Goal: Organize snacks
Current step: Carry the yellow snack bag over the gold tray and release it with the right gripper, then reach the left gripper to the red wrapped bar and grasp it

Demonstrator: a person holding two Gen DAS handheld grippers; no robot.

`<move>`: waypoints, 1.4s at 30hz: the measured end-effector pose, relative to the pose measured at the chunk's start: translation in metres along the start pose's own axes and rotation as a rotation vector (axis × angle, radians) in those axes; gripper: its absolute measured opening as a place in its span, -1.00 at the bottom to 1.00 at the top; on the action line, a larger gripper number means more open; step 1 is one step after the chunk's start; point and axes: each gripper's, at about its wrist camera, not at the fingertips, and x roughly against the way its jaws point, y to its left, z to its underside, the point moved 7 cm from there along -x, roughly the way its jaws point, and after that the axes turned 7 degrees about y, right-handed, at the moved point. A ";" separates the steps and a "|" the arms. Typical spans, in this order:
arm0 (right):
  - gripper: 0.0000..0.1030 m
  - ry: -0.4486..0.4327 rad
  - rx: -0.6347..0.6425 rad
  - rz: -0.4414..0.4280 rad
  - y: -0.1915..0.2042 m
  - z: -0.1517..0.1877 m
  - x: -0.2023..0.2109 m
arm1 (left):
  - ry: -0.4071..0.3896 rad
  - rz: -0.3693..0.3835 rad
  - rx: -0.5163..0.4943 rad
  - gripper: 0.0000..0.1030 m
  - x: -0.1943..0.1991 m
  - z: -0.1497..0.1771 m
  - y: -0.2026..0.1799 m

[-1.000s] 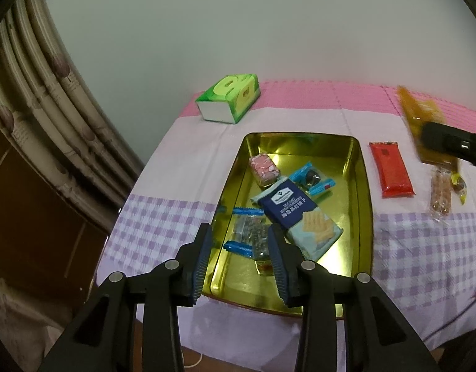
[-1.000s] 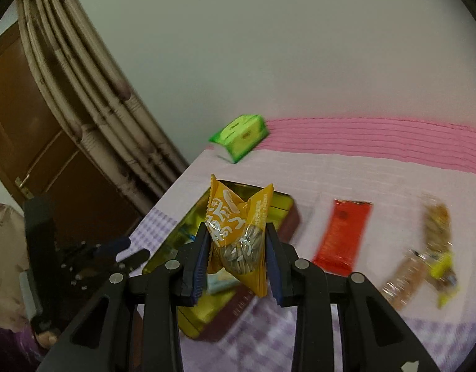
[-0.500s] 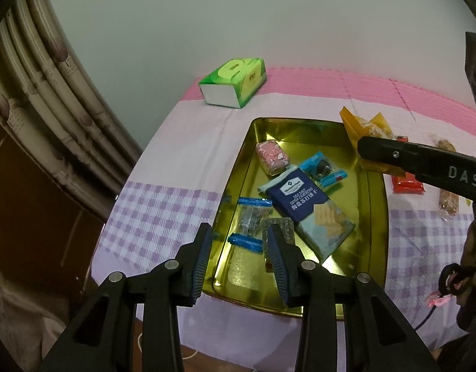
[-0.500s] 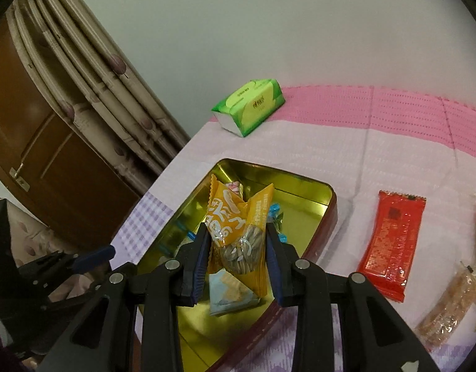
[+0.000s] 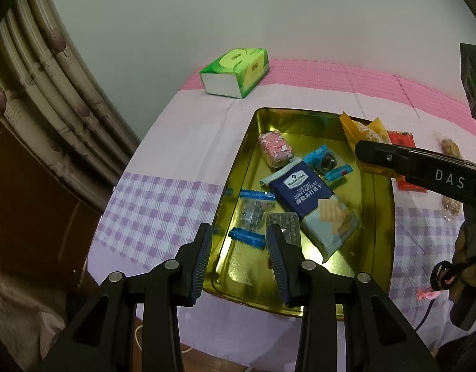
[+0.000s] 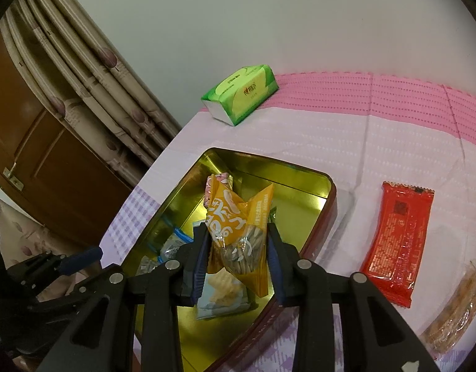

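Observation:
A gold metal tray (image 5: 234, 179) (image 6: 188, 186) holds several snacks: a blue cracker pack (image 5: 303, 192), a pink sweet (image 5: 275, 148), small blue-ended packets (image 5: 253, 214). My right gripper (image 6: 238, 248) is shut on an orange seed packet (image 6: 238, 226) (image 5: 365, 133) and holds it above the tray's right part. My left gripper (image 5: 238, 248) is open and empty above the tray's near left corner. A red packet (image 6: 396, 238) and nut bars (image 6: 455, 307) lie on the cloth right of the tray.
A green tissue box (image 5: 234, 71) (image 6: 241, 93) stands at the table's far left corner. The table's left edge drops toward a curtain (image 5: 42, 99) and a wooden door (image 6: 36, 161). The wall is behind the table.
My right gripper has carried the orange packet leftward from above the cloth to over the tray and lowered it. My left gripper stays open and has drifted slightly.

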 end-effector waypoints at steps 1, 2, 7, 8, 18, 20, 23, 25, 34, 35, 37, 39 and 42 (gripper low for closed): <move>-0.34 0.001 -0.001 0.000 0.000 0.000 -0.001 | 0.000 0.000 0.001 -0.25 0.000 0.000 0.000; -0.33 0.002 -0.003 -0.001 -0.001 0.000 -0.002 | 0.002 0.002 0.002 -0.25 0.000 0.000 0.000; -0.29 0.008 -0.007 -0.004 -0.002 0.000 -0.004 | 0.013 0.006 0.005 -0.24 -0.002 0.001 0.001; -0.27 0.008 -0.007 -0.004 -0.002 0.000 -0.004 | 0.014 0.008 0.006 -0.24 -0.003 0.001 0.001; -0.11 0.005 -0.014 -0.003 -0.003 0.000 -0.004 | 0.004 0.003 0.016 -0.01 -0.002 -0.001 0.004; -0.08 -0.002 -0.016 -0.004 -0.003 0.000 -0.003 | 0.008 0.003 0.020 0.00 -0.003 0.000 0.005; -0.03 -0.013 -0.018 -0.015 -0.002 -0.001 0.001 | 0.013 0.003 0.024 0.00 -0.004 0.000 0.006; 0.00 -0.015 -0.017 -0.011 -0.002 -0.001 0.001 | 0.017 0.004 0.026 0.00 -0.004 0.000 0.006; 0.09 -0.061 -0.003 -0.008 -0.005 0.012 0.027 | 0.015 0.002 0.025 0.00 -0.006 -0.001 0.006; 0.11 -0.075 0.008 -0.002 -0.006 0.018 0.034 | 0.014 0.003 0.026 0.00 -0.005 0.000 0.006; 0.12 -0.103 0.032 0.016 -0.008 0.031 0.049 | 0.008 0.004 0.026 0.00 -0.003 0.000 0.006; 0.23 -0.135 0.052 0.060 -0.018 0.051 0.070 | 0.003 0.005 0.021 0.00 -0.001 0.001 0.004; 0.24 -0.157 0.025 0.137 -0.047 0.078 0.098 | 0.000 -0.001 0.000 0.00 0.001 0.002 -0.003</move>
